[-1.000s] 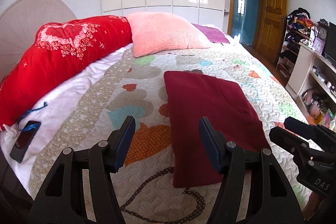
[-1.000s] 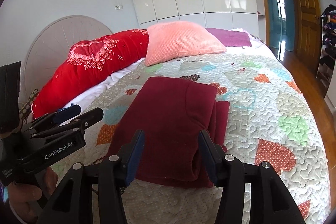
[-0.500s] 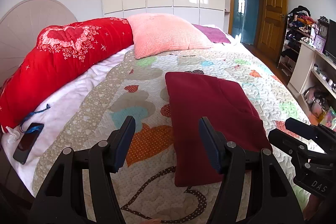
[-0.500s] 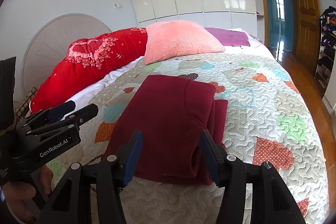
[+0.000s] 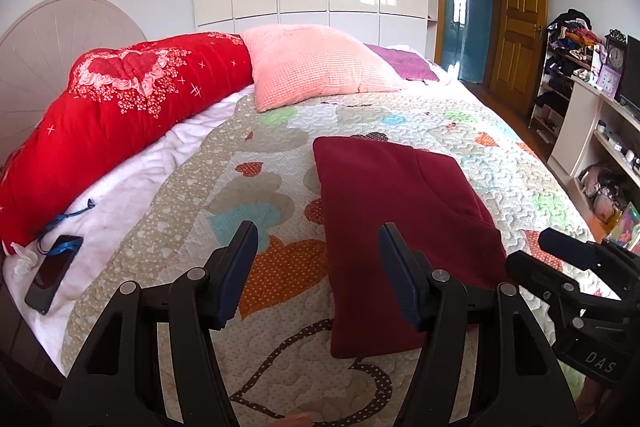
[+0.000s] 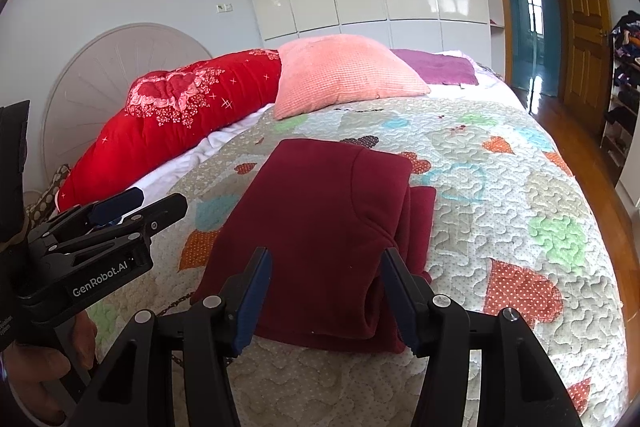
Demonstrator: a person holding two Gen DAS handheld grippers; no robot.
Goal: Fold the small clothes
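Note:
A dark red garment [image 5: 392, 211] lies folded into a long rectangle on the quilted bedspread [image 5: 256, 187]; it also shows in the right wrist view [image 6: 320, 223], with stacked layers along its right edge. My left gripper [image 5: 316, 247] is open and empty, held above the bed near the garment's near left corner. My right gripper [image 6: 326, 267] is open and empty, held just above the garment's near end. Each gripper shows in the other's view: the right one [image 5: 560, 263] and the left one [image 6: 136, 203].
A red quilt roll [image 5: 120, 107], a pink pillow [image 5: 316, 67] and a purple cushion [image 5: 404, 67] lie at the head of the bed. A phone [image 5: 52, 273] lies on the white sheet at left. Shelves [image 5: 592, 131] and a door [image 5: 520, 23] stand at right.
Both grippers have drawn back slightly from the garment and stayed open. The garment has not moved.

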